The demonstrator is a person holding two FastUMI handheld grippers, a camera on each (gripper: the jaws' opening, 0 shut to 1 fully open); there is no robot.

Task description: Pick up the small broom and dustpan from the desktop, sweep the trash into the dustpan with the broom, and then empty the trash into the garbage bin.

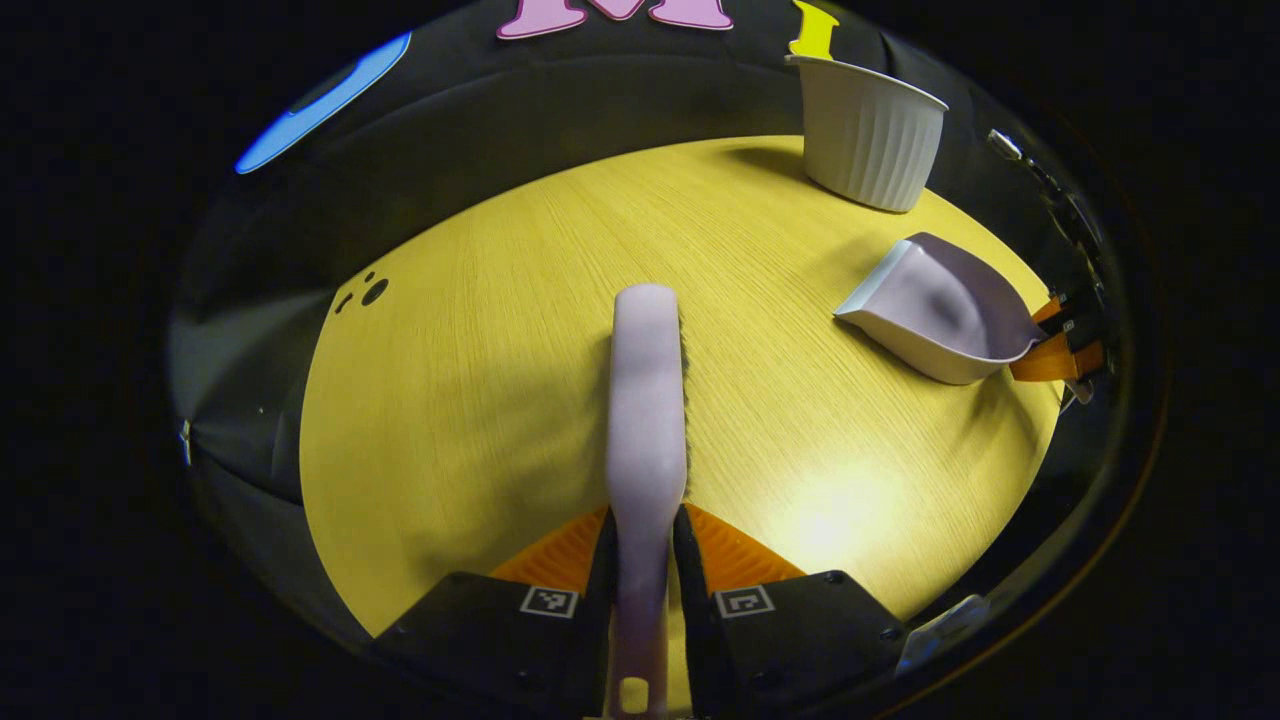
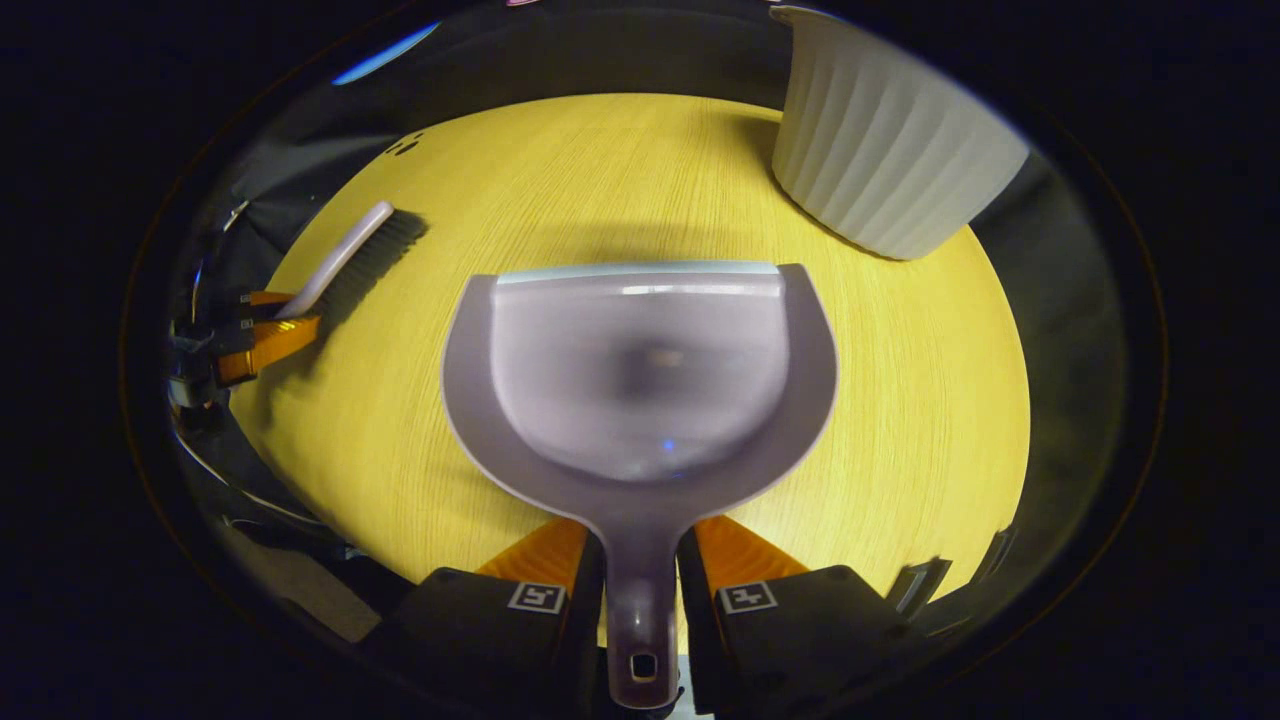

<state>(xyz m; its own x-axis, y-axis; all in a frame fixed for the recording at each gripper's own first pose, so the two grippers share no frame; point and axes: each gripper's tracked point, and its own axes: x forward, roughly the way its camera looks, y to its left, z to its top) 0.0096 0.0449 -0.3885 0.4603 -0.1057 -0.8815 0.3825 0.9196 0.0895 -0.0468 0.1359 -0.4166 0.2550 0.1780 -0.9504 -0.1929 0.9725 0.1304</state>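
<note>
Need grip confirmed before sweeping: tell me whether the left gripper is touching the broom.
Touching. In the left gripper view, the left gripper has both orange fingers pressed against the broom handle, no gap showing.

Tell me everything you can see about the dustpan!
The pale lilac plastic dustpan is a smooth, rounded scoop with raised side walls, a straight pale front lip and a short handle with a small hole at its end. It looks empty. The right gripper holds the handle between its orange fingers. Its open front faces across the yellow wooden table; whether it touches the tabletop is unclear. A white ribbed bin stands beyond it, to one side, not touching.
</note>
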